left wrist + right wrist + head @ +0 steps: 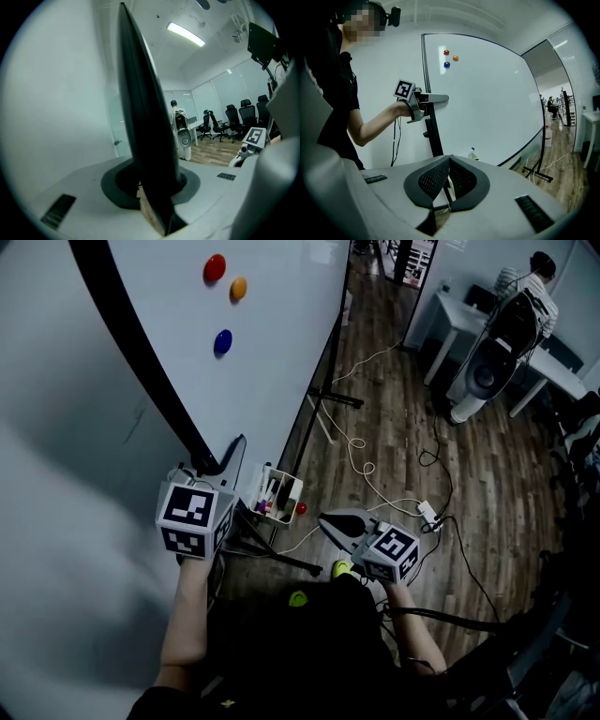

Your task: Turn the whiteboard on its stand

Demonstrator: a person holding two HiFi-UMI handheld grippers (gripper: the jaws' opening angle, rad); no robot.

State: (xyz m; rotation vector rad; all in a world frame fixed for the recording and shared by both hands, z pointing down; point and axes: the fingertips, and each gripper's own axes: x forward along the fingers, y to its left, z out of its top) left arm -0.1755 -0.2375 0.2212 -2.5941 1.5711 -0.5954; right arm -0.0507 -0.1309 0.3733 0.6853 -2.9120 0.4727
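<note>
At the person's left, the whiteboard (272, 362) sits on its stand (333, 397), its black edge (145, 117) clenched in the left gripper (234, 451). Three magnets (223, 341), red, orange and blue, cling to it. Well apart, the right gripper (449, 178) is clenched on nothing.
</note>
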